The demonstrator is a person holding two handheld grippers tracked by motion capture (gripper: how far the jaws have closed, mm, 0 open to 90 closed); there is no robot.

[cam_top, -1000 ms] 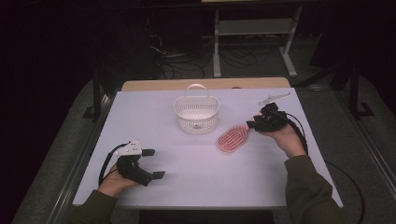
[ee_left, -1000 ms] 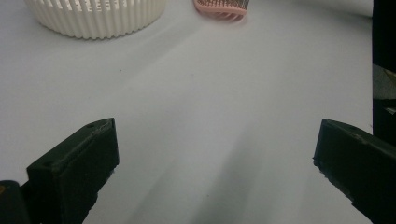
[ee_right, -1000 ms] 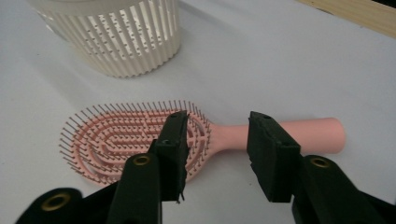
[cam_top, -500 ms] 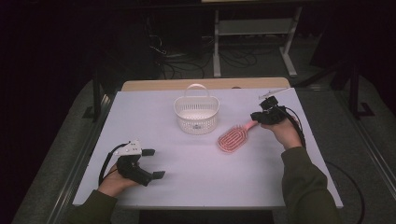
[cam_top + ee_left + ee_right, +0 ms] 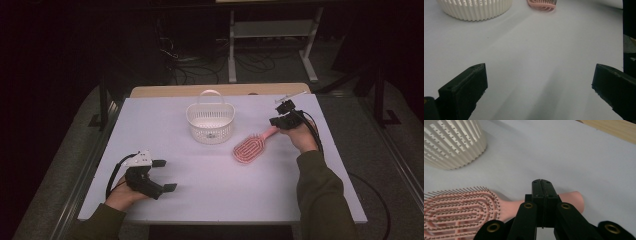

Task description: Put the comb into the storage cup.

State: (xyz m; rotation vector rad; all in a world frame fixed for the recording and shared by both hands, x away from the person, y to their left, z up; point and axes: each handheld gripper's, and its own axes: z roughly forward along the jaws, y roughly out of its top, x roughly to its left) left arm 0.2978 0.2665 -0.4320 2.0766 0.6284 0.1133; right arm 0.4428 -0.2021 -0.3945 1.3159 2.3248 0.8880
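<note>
A pink hairbrush point(image 5: 248, 148) lies bristles up on the white table, its handle pointing to the far right. My right gripper point(image 5: 274, 121) is over the end of that handle. In the right gripper view its jaws point(image 5: 542, 185) have just been closing and now meet pad to pad with nothing between them, and the brush point(image 5: 456, 205) handle passes underneath. A cream slatted basket point(image 5: 210, 120) with a handle stands at the centre back. My left gripper point(image 5: 165, 175) rests at the front left, open and empty point(image 5: 539, 85).
The white table top point(image 5: 150, 125) ends at a wooden strip at the back. The basket point(image 5: 474, 10) and the brush head point(image 5: 542, 3) lie far ahead of the left gripper. Dark floor, cables and a metal stand are beyond the table.
The right hand has shifted a little toward the far side over the brush handle, and its jaws have closed. The brush, the basket and the left gripper have not moved.
</note>
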